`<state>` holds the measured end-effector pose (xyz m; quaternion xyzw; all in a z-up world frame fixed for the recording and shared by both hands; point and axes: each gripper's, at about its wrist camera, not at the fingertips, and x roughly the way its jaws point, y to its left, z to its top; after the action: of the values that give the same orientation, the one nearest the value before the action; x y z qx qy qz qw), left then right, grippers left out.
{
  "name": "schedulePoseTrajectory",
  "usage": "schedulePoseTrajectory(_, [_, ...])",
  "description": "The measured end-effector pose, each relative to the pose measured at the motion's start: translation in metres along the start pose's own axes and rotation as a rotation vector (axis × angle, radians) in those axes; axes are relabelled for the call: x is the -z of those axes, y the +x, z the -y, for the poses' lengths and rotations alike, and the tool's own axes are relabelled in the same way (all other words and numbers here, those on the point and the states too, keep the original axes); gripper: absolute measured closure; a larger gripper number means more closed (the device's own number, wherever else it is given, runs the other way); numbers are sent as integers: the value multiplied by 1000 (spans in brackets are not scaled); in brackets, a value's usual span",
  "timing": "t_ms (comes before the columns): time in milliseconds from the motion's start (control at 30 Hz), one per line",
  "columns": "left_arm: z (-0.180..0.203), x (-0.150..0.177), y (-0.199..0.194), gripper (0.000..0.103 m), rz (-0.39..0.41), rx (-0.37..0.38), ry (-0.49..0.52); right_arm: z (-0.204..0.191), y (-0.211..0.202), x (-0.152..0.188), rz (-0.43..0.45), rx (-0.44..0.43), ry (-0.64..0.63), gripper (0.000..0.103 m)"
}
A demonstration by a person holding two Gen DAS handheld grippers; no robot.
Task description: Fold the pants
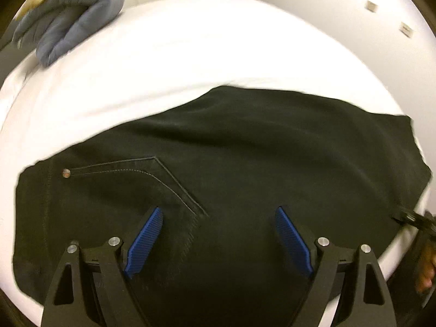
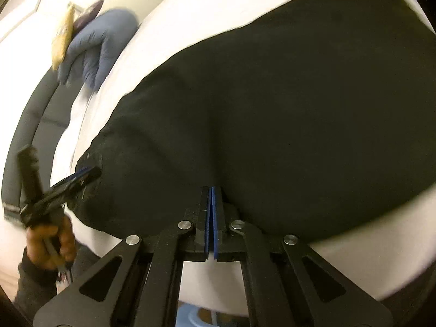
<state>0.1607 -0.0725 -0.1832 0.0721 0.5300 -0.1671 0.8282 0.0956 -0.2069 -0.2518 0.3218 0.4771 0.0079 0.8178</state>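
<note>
Black pants lie folded on a white bed, the pocket seam and a rivet at the left. My left gripper is open just above the pants' near edge, its blue pads wide apart and empty. In the right wrist view the pants fill the frame. My right gripper is shut on the pants' near edge, blue pads pressed together on the cloth. The left gripper shows there at the pants' left corner, held by a hand.
A grey-blue padded garment lies at the bed's far left corner, with a yellow item beside it. A dark grey bed frame runs along the left. White wall behind.
</note>
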Motion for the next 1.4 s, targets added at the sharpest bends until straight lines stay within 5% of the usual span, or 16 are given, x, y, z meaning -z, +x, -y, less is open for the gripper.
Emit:
schedulePoseTrajectory(100, [-13,7,17,16,-1,24,-39,6,-41,-6,77,143,23,103])
schedulePoseTrajectory(200, [-12,20,13,16,12,10,-19,-13,-64,-32,119,7,-10,99])
schedulePoseTrajectory(433, [-16,41,6,16,26,10,-63,-148,51,-90,-50,-308,-179,99])
schedulePoseTrajectory(567, [-21,24,14,16,15,11,-64,-173,137,-97,-184,-260,-179,99])
schedulePoseTrajectory(633, [-27,30,13,16,8,18,-64,-146,159,-100,-217,-258,-85,103])
schedulePoseTrajectory(667, [-30,29,14,16,6,21,-66,-127,159,-103,-207,-328,-18,103])
schedulePoseTrajectory(800, [-33,29,18,15,8,18,-57,-51,118,-124,-32,-324,144,103])
schedulePoseTrajectory(900, [-31,34,20,15,9,18,-59,48,51,-138,139,-286,329,103])
schedulePoseTrajectory(1067, [-27,29,22,14,10,13,-59,189,-78,-137,455,-155,536,103])
schedulePoseTrajectory(1167, [-22,24,24,14,6,5,-58,234,-136,-125,574,32,648,103])
schedulePoseTrajectory(1233, [-18,20,19,17,-5,-19,-63,245,-166,-113,619,29,714,103])
schedulePoseTrajectory(1267, [-15,18,14,19,-2,-32,-73,238,-177,-110,636,8,680,95])
schedulePoseTrajectory(1400, [14,0,-10,19,91,24,-69,160,-166,-103,550,-220,434,95])
